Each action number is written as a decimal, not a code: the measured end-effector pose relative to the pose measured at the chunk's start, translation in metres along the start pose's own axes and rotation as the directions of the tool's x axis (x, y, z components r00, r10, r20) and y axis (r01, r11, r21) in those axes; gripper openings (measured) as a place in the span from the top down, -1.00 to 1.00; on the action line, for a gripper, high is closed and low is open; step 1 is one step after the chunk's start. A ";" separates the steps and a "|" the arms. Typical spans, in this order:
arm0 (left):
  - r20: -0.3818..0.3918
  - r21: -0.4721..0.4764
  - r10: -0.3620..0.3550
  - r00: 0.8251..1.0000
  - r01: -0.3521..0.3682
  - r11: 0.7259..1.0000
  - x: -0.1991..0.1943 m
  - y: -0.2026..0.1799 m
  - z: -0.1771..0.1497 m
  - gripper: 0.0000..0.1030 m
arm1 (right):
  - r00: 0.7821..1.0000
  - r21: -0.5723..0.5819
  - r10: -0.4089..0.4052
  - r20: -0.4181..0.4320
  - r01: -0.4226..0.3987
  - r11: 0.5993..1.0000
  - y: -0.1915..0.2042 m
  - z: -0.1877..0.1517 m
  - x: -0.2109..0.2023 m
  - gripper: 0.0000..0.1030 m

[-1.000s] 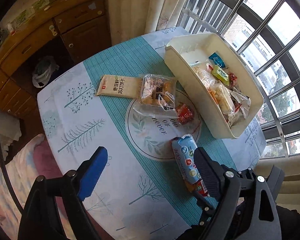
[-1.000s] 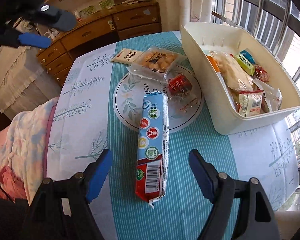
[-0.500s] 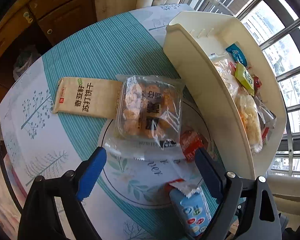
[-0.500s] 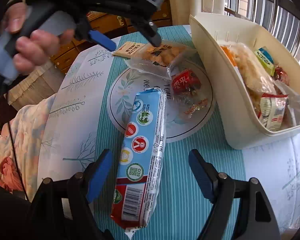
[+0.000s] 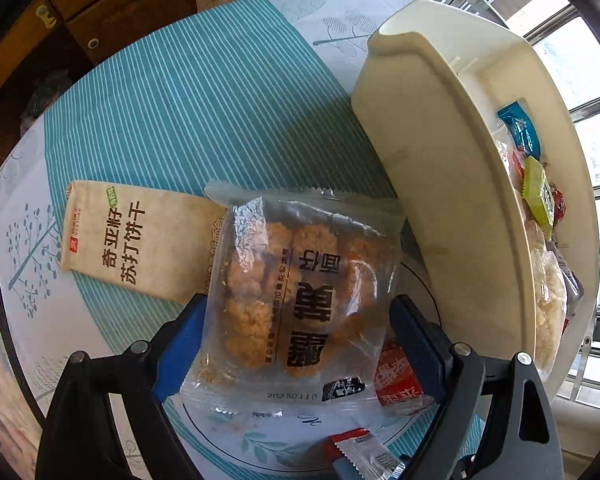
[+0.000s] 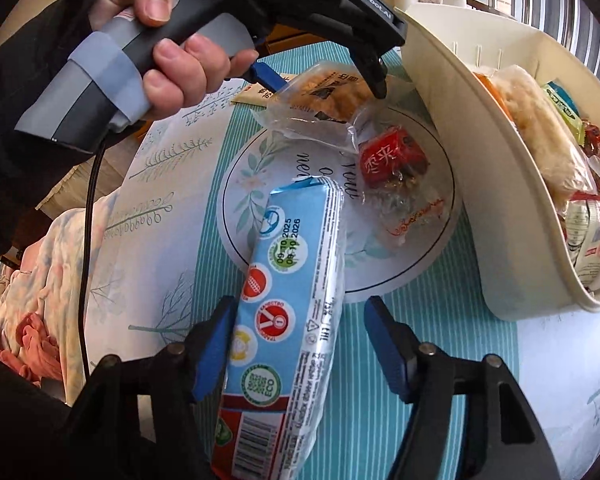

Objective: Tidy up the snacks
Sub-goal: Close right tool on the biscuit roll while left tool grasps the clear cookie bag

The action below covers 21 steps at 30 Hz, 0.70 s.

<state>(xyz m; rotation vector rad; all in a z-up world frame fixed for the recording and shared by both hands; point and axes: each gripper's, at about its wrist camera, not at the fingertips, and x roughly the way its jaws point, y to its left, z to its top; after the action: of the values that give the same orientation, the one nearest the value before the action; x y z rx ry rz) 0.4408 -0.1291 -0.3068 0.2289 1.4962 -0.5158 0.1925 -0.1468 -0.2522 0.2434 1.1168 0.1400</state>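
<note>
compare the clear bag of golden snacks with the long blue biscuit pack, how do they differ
The clear bag is see-through, showing golden pieces; the blue biscuit pack is opaque, printed with round badges. The bag is broad and flat; the pack is long and narrow. The bag sits between the left gripper jaws, the pack between the right gripper jaws, which have just been closing. Both lie on the table outside the cream bin.

The blue biscuit pack (image 6: 284, 312) runs off the bottom edge in the right wrist view. The clear cookie bag (image 5: 300, 300) covers the cracker packet's (image 5: 136, 240) right end.
</note>
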 end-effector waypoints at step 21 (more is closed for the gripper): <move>0.033 0.099 0.208 0.978 -0.210 0.973 0.028 -0.048 -0.001 -0.69 | 0.999 0.041 0.002 -0.048 0.000 0.999 0.000 0.006 0.004 0.19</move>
<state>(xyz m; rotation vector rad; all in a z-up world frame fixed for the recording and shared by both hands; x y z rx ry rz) 0.4178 -0.1763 -0.3267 0.4547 1.4065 -0.4242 0.1998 -0.1463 -0.2527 0.2781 1.1677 0.1244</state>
